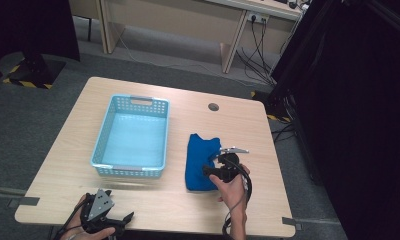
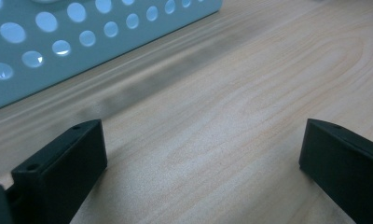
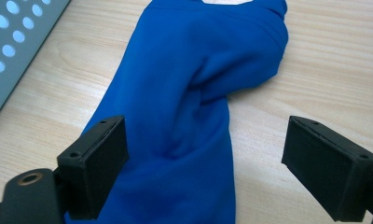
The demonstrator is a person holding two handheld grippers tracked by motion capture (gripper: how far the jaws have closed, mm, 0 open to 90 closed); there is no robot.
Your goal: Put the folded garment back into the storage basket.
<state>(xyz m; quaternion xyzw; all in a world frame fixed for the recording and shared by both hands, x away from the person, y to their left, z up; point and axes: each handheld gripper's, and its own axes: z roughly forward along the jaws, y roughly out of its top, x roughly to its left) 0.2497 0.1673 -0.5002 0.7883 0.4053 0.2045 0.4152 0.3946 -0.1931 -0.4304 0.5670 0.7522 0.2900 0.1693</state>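
Your right gripper low over blue cloth, jaws spread astride it; left gripper near edge, jaws spread, empty.

Left gripper held low at the table's near left edge, hand wrapped around its body, jaws wide apart with nothing between. Right gripper held forward by the right hand, forearm coming from the near edge, jaws spread wide, not pressing anything.
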